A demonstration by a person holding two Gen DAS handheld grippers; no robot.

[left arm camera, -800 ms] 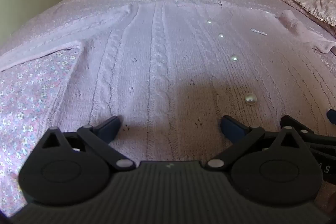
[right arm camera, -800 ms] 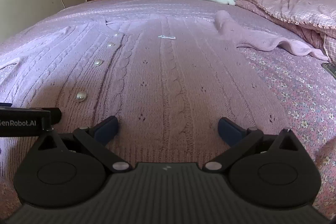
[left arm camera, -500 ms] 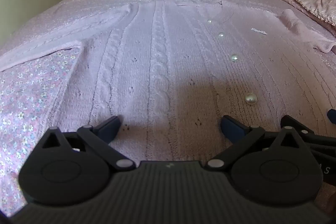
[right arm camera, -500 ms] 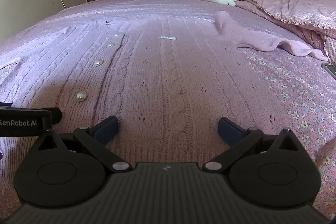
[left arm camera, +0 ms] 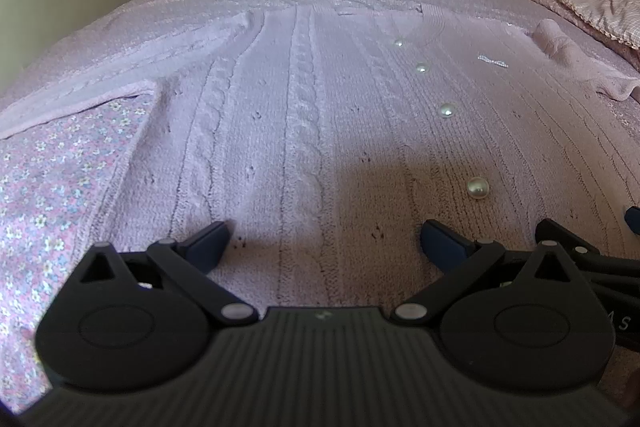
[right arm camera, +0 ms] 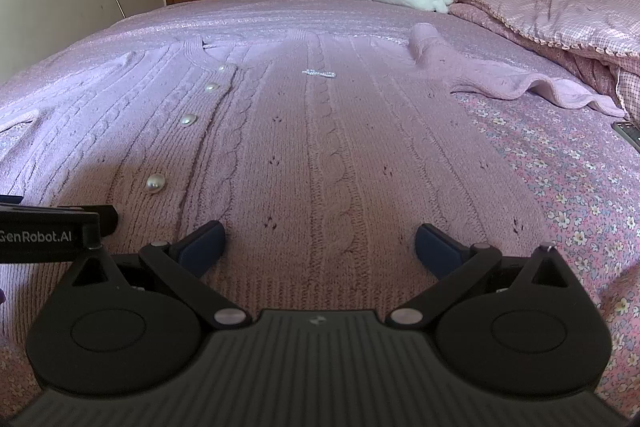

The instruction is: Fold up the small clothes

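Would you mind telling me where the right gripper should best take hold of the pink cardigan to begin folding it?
Probably at the hem just below the open right gripper, coming in low from the near edge. The pink cardigan lies flat, buttoned and face up, so only its edges offer a lip to pinch. Its right sleeve, slightly rumpled on the floral bedspread, is an alternative.

Soft daylight, sharp focus, fisheye bending at edges, faint shadows near each gripper.
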